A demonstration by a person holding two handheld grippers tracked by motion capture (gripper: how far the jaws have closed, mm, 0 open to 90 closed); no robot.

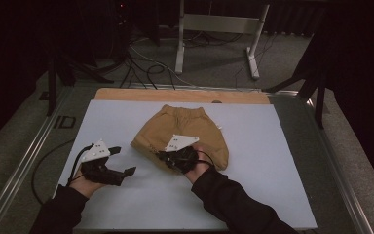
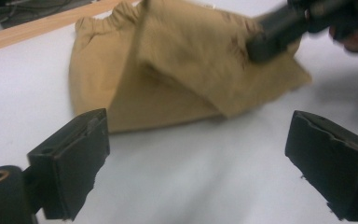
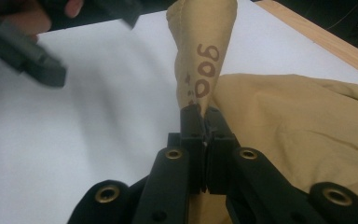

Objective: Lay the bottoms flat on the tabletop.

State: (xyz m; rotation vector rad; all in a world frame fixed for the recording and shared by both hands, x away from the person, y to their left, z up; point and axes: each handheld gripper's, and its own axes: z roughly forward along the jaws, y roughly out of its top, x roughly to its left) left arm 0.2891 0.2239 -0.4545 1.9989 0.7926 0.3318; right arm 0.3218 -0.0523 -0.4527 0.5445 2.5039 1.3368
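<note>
— Hidden under the right gripper (image 1: 161, 157) in the high view: near hem of the tan shorts (image 1: 185, 127).
— Blurred in the left gripper view too, far gripper smeared, cut by the top edge.
— Pinched cloth between the jaws?
— Covered. Ink marks above, partly legible, last strokes lost in the fold.

shorts (image 1: 182, 130) on board (image 1: 272, 195), left gripper (image 1: 119, 161) beside

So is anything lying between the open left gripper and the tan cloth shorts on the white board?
Nothing visible does. Bare white board separates the left gripper from the tan cloth shorts. The right gripper is already shut on a lifted fold.
</note>
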